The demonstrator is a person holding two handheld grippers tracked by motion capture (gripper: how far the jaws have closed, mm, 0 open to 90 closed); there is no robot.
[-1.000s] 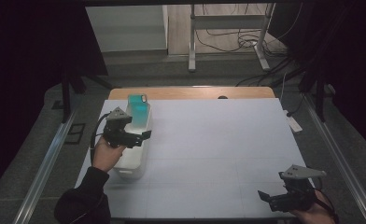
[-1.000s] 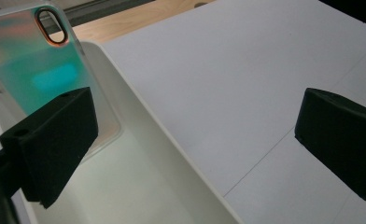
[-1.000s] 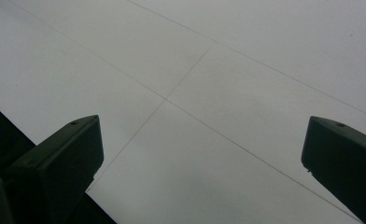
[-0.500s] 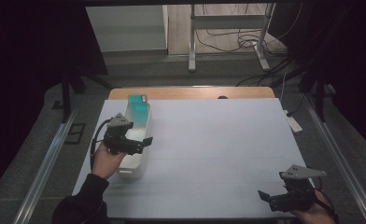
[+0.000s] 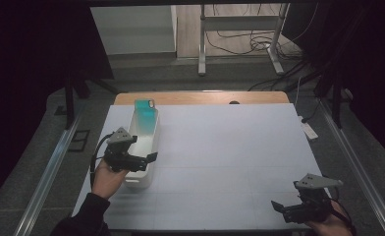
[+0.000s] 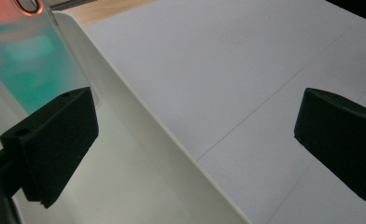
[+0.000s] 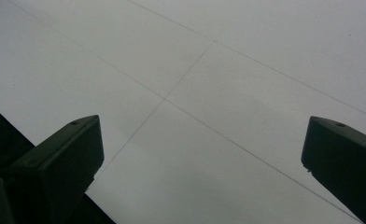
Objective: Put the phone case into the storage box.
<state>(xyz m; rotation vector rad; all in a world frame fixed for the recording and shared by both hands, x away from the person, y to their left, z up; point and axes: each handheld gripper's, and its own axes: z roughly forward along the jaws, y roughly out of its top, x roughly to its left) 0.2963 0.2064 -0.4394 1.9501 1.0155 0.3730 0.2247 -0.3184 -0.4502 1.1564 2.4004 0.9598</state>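
My left gripper (image 5: 149,157) has drawn back toward lower left, jaws spread astride the white bin's (image 5: 142,142) near wall, poised to grasp it; my right gripper (image 5: 279,206) idles spread, lower right.

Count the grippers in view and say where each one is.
2. The left gripper is open over the near end of the white bin, jaws straddling its wall. The right gripper is open over the table's near right corner.
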